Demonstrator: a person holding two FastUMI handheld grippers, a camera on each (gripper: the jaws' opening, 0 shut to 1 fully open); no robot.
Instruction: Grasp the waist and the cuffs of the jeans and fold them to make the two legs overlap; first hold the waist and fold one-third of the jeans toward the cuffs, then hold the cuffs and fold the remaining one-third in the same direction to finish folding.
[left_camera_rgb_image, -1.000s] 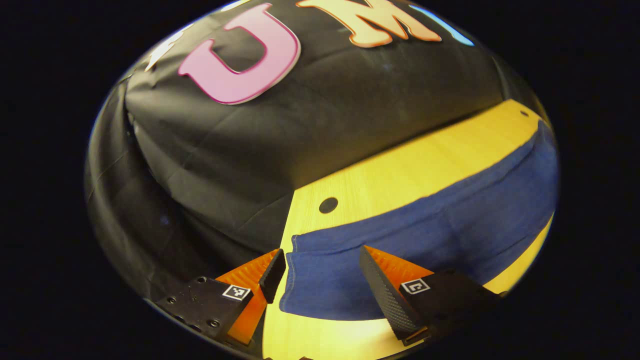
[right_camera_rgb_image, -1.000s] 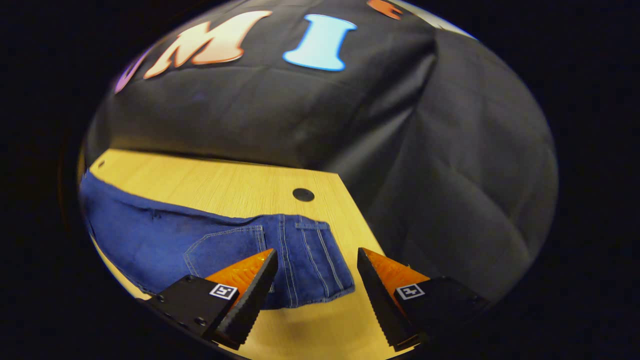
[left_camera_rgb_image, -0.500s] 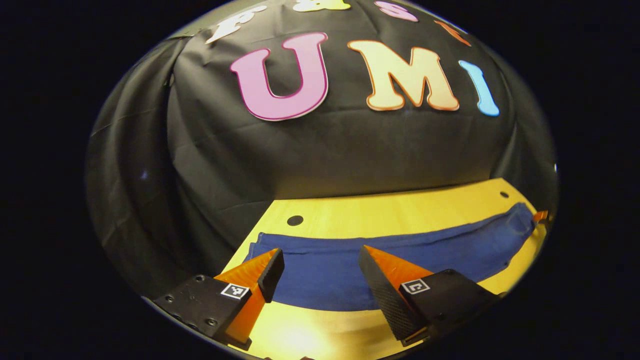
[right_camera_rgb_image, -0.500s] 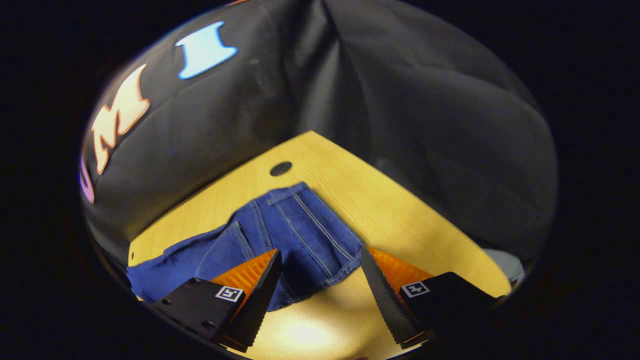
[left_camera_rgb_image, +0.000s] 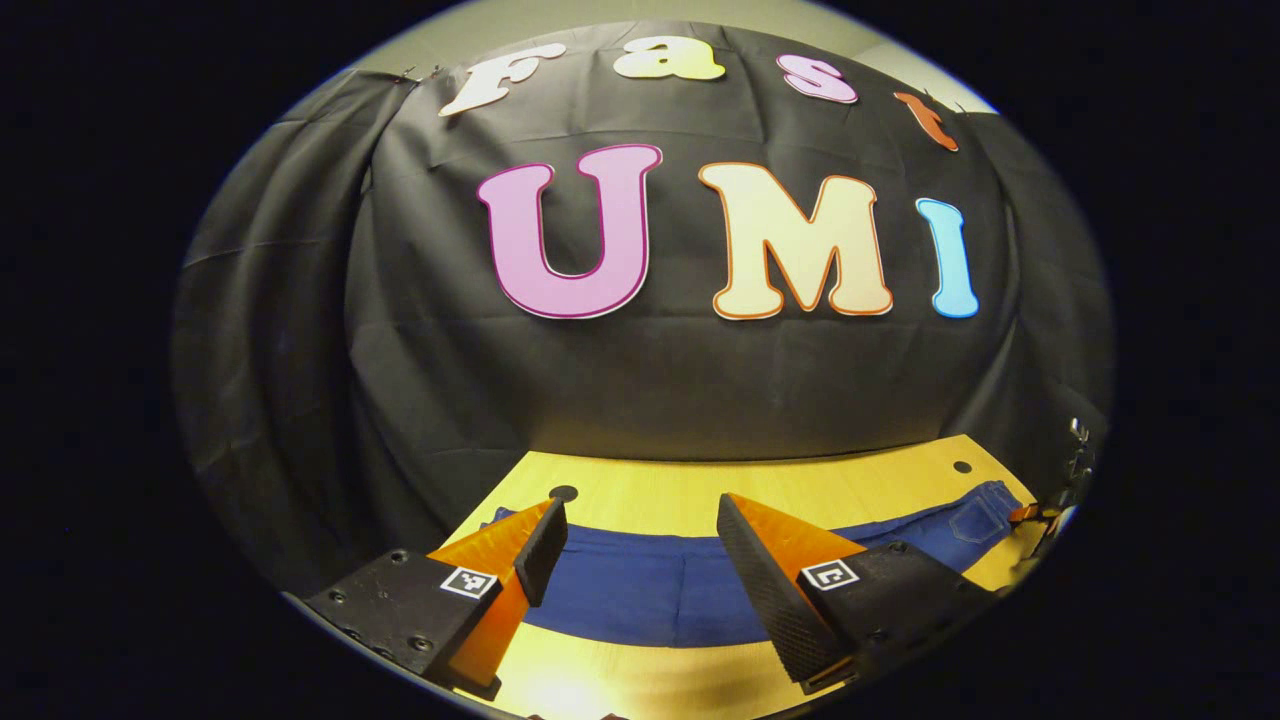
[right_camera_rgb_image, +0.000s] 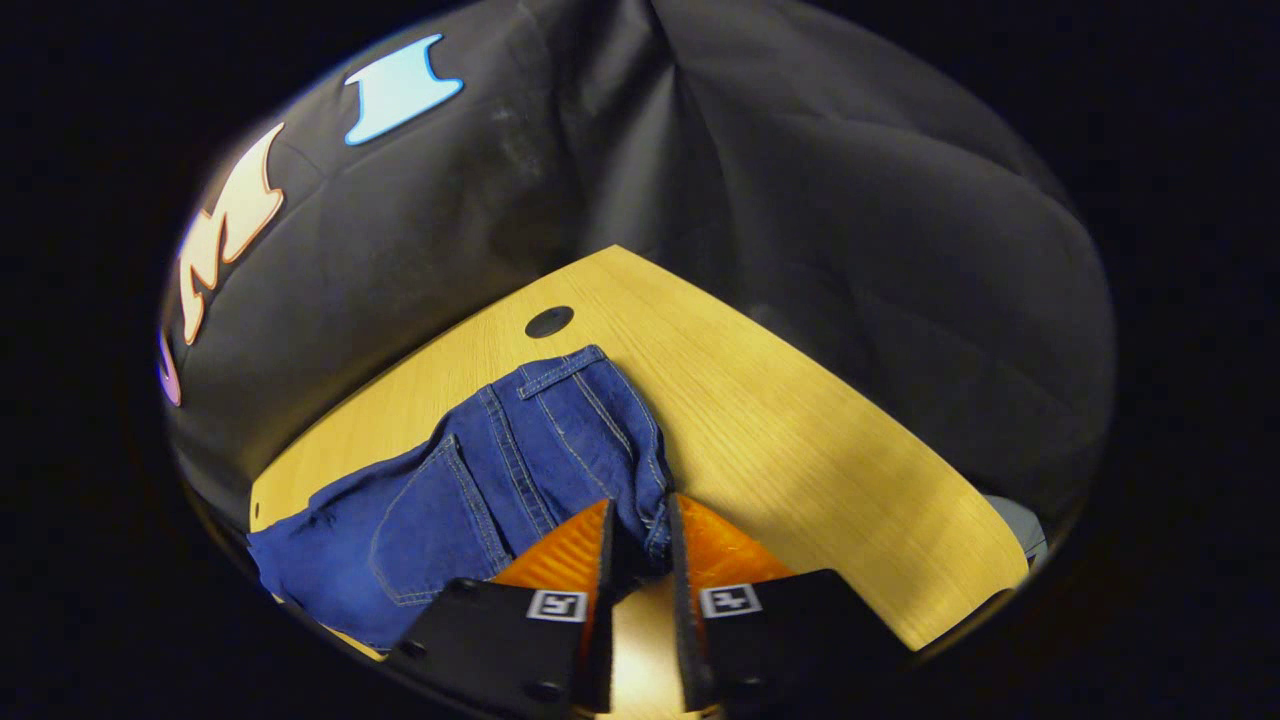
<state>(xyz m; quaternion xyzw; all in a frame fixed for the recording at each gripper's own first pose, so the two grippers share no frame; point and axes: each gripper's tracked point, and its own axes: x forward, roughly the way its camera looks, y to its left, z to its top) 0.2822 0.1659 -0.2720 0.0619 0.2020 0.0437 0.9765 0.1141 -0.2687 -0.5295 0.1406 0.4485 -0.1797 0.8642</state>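
Observation:
The blue jeans (left_camera_rgb_image: 650, 590) lie stretched across the yellow wooden table (left_camera_rgb_image: 800, 490). In the left gripper view the cuff end lies under and just beyond my left gripper (left_camera_rgb_image: 640, 520), which hangs open above it with nothing between its fingers. In the right gripper view the waist end with a back pocket (right_camera_rgb_image: 430, 520) lies on the table (right_camera_rgb_image: 800, 430). My right gripper (right_camera_rgb_image: 640, 520) is shut on the near corner of the waistband (right_camera_rgb_image: 655, 515). An orange bit of the right gripper (left_camera_rgb_image: 1040, 515) shows far right in the left gripper view, at the jeans' waist end.
A round black hole (left_camera_rgb_image: 563, 492) sits in the table's corner by the cuffs, another hole (right_camera_rgb_image: 549, 321) just past the waistband. Black cloth walls close in behind and beside the table. Bare wood lies to the right of the waist.
My right gripper has gone from open to shut on the waistband corner. The left gripper view has tipped up and levelled, so the jeans sit lower in it; the left gripper stays open.

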